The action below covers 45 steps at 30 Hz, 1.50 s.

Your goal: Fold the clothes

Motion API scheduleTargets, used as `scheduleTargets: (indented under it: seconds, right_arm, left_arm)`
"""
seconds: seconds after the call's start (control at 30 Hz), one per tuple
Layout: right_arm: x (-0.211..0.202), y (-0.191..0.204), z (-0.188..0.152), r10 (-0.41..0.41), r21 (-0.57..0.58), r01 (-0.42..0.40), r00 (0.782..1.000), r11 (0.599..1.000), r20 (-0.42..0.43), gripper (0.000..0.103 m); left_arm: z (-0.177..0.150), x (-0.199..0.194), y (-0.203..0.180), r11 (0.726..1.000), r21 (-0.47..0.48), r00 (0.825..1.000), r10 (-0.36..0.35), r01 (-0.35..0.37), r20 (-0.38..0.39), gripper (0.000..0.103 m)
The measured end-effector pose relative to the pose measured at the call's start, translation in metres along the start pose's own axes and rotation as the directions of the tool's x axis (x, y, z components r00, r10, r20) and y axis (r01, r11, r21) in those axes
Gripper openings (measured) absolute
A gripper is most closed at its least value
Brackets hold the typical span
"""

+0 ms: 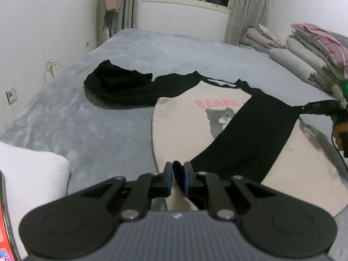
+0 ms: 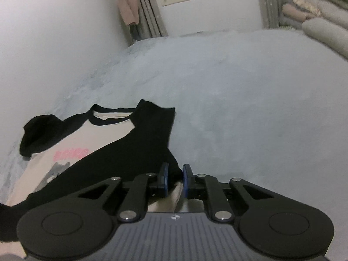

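Observation:
A cream raglan shirt [image 1: 180, 128] with black sleeves, pink lettering and a grey bear print lies flat on the grey bed. Its right black sleeve [image 1: 250, 134] is folded diagonally across the front. Its left sleeve [image 1: 117, 84] lies bunched at the far left. My left gripper [image 1: 178, 171] is shut on the end of the folded sleeve near the shirt's hem. My right gripper [image 2: 174, 175] is shut on the shirt [image 2: 104, 130] where black sleeve meets cream fabric at the right side. The right gripper also shows at the edge of the left wrist view [image 1: 322, 108].
The grey bed cover [image 1: 91, 117] spreads wide around the shirt. Folded quilts and pillows [image 1: 313, 50] are stacked at the right. A white cushion [image 1: 30, 174] sits at the near left. Walls, a window and curtains stand behind.

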State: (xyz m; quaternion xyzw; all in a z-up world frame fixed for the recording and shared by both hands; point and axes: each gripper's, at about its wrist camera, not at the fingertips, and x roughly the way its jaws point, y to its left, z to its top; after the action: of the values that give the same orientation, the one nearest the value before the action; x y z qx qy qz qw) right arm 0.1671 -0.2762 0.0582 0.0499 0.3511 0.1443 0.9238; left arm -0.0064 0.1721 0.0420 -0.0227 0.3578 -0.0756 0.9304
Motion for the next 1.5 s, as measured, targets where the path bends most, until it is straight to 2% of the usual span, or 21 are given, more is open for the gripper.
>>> scheduleTargets:
  seconds: [0.03,0.1,0.17,0.23,0.3,0.37,0.43,0.5,0.57,0.67,0.8,0.93,0.97,1.03,1.1,1.2,1.27,1.33,1.4,1.47,1.5]
  right_arm:
    - [0.005,0.004,0.000,-0.011,-0.027,0.010,1.000,1.000,-0.025,0.011]
    - [0.014,0.011,-0.001,-0.035,-0.082,0.029,0.997,0.996,-0.073,0.012]
    - [0.014,0.007,0.002,-0.033,-0.058,0.028,0.996,0.998,-0.083,0.013]
    - [0.004,0.001,0.007,-0.044,-0.020,0.043,0.999,0.999,-0.030,0.022]
    - [-0.008,0.004,0.011,-0.067,-0.031,0.069,0.997,0.997,0.045,0.025]
    - [-0.013,0.014,0.011,-0.049,-0.073,0.056,0.995,0.996,0.086,0.026]
    - [-0.006,0.029,0.008,-0.026,-0.147,0.036,0.997,0.988,0.071,0.029]
    - [0.012,0.043,0.000,-0.029,-0.210,0.028,1.000,0.977,-0.004,0.034]
    - [0.019,0.049,-0.005,-0.042,-0.240,0.033,0.999,0.970,-0.034,0.037]
    - [0.016,0.050,-0.005,-0.051,-0.242,0.038,0.998,0.969,-0.044,0.037]
    - [0.004,0.046,0.000,-0.038,-0.225,0.037,0.999,0.974,0.000,0.038]
    - [0.013,0.043,0.001,-0.058,-0.238,0.043,0.997,0.970,-0.057,0.041]
    - [0.012,0.041,0.004,-0.056,-0.232,0.042,0.997,0.972,-0.054,0.041]
    - [-0.002,0.032,0.017,0.001,-0.164,0.001,1.000,0.987,0.014,0.042]
    - [-0.007,0.022,0.033,0.059,-0.087,-0.053,0.996,0.995,0.065,0.043]
    - [0.019,0.018,0.054,0.054,-0.045,-0.053,0.998,0.998,0.034,0.043]
    - [0.047,0.015,0.066,0.050,-0.016,-0.050,0.998,0.999,-0.024,0.043]
    - [0.076,0.015,0.073,0.069,0.018,-0.068,0.995,0.998,-0.078,0.043]
    - [0.094,0.022,0.074,0.054,-0.012,-0.056,0.992,0.998,-0.117,0.042]
    - [0.110,0.032,0.072,0.011,-0.074,-0.023,0.989,0.997,-0.149,0.027]
    - [0.113,0.036,0.072,-0.003,-0.106,-0.013,0.989,0.994,-0.149,0.010]
  left_arm:
    - [-0.001,0.003,-0.001,1.000,0.008,1.000,0.007,-0.006,-0.012,0.013]
    - [-0.003,0.009,-0.004,1.000,0.023,0.999,0.013,-0.012,-0.035,0.031]
    - [-0.004,0.011,-0.007,0.999,0.036,0.999,0.015,-0.014,-0.042,0.042]
    - [-0.003,0.009,-0.006,0.999,0.034,0.999,0.016,-0.015,-0.030,0.046]
    - [-0.002,0.006,-0.001,1.000,0.002,1.000,0.021,-0.021,-0.015,0.054]
    - [0.001,0.003,0.004,0.999,-0.028,1.000,0.026,-0.026,-0.002,0.059]
    - [0.002,0.001,0.007,0.998,-0.049,0.999,0.031,-0.030,0.013,0.063]
    - [0.003,-0.002,0.009,0.997,-0.068,0.999,0.040,-0.038,0.027,0.070]
    - [0.005,-0.005,0.013,0.994,-0.103,0.998,0.051,-0.046,0.045,0.072]
    - [0.007,-0.009,0.021,0.988,-0.156,0.998,0.021,-0.011,0.062,0.072]
    - [0.007,-0.004,0.015,0.991,-0.136,0.999,0.002,0.003,0.038,0.074]
    - [0.006,0.002,0.012,0.992,-0.129,1.000,-0.004,0.006,0.018,0.074]
    - [0.009,-0.002,0.017,0.988,-0.156,0.999,-0.012,0.019,0.044,0.075]
    - [0.018,-0.008,0.023,0.980,-0.193,0.996,-0.027,0.044,0.090,0.078]
    - [0.034,-0.002,0.018,0.985,-0.170,0.996,-0.025,0.040,0.090,0.080]
    - [0.063,0.019,-0.002,0.987,-0.133,0.994,-0.079,0.088,0.070,0.083]
    - [0.078,0.042,-0.020,0.985,-0.114,0.991,-0.128,0.131,0.035,0.084]
    - [0.081,0.062,-0.036,0.988,-0.079,0.991,-0.136,0.136,0.002,0.084]
    - [0.072,0.077,-0.040,0.990,-0.064,0.992,-0.124,0.122,-0.037,0.084]
    - [0.064,0.089,-0.037,0.991,-0.076,0.990,-0.120,0.114,-0.075,0.084]
    - [0.059,0.093,-0.032,0.989,-0.095,0.988,-0.121,0.113,-0.093,0.084]
